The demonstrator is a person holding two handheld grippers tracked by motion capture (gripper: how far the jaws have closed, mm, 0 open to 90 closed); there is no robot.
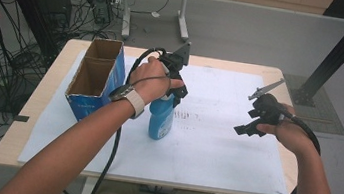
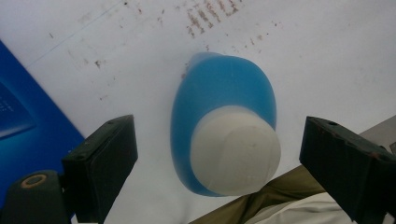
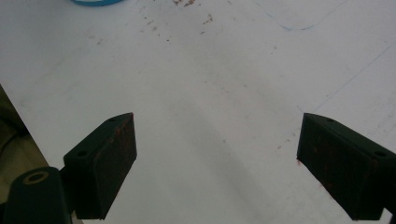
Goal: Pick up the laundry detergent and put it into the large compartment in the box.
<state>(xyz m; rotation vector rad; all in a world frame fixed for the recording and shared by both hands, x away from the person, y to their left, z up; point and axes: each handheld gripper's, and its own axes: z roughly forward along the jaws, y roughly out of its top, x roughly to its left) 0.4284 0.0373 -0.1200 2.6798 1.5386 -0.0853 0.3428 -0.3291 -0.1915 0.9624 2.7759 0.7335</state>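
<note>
A: Where does the blue bottle (image 1: 161, 118) sit relative to the claws?

B: In the high view it stands upright a little left of the frame's centre, on the white mat (image 1: 213, 148), just right of the blue cardboard box (image 1: 95, 79). The left gripper (image 1: 177, 90) hangs directly over it, pointing down.

A: And through that gripper's own camera?

B: The bottle's white cap (image 2: 235, 150) sits low in the middle of the frame, between the two black jaws, which stand wide apart with clear gaps on both sides. They touch nothing and hold nothing.

A: So its long axis?

B: Vertical, running along the camera's line of sight; I'd judge a straight descent brings the jaws around the cap.

A: And the other hand?

B: The right gripper (image 1: 251, 129) hovers at centre right, well apart from the bottle, jaws wide and empty over bare mat. The left is far nearer.
</note>
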